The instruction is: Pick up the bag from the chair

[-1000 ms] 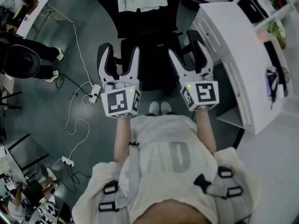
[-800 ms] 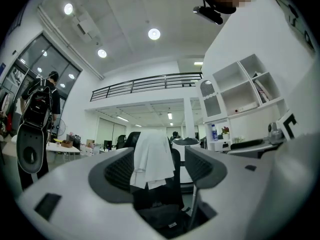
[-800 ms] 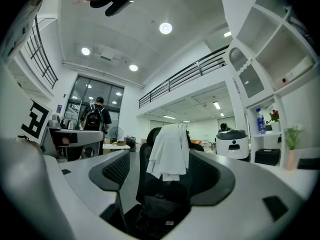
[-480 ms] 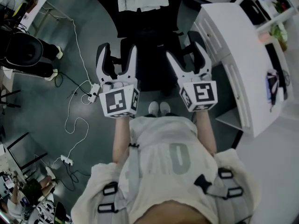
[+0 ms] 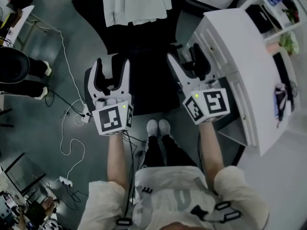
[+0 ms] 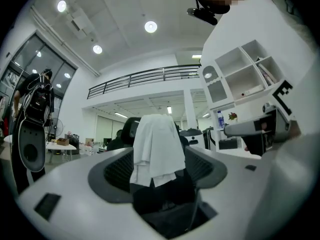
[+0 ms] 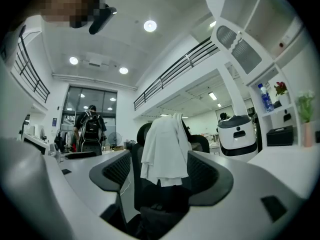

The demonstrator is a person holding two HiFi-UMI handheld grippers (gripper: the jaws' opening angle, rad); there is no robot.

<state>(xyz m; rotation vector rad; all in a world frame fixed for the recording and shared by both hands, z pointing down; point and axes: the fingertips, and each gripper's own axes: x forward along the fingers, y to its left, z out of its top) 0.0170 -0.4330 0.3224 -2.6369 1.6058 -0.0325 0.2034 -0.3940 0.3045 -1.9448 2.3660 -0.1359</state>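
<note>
A black office chair (image 5: 146, 42) stands in front of me with a white garment (image 5: 136, 4) draped over its backrest. On its seat lies a dark bag (image 5: 151, 83); black on black, its outline is hard to make out. My left gripper (image 5: 111, 67) hovers open at the seat's left edge. My right gripper (image 5: 184, 56) hovers open at the seat's right edge. Neither has anything between its fingers. In the left gripper view the garment (image 6: 157, 149) hangs straight ahead, with the dark bag (image 6: 167, 211) low between the jaws. The right gripper view shows the same bag (image 7: 155, 221) below the garment (image 7: 162, 151).
A white desk (image 5: 240, 56) with shelves stands close on the right of the chair. Cables (image 5: 72, 109) and a power strip (image 5: 64, 181) lie on the floor at the left. A person in black (image 5: 19, 71) stands further left. A white machine (image 7: 237, 131) sits behind the chair.
Both grippers have drawn closer to the chair seat and spread a little apart. The head view has shifted, so more of the chair and garment shows. Both stay open.
</note>
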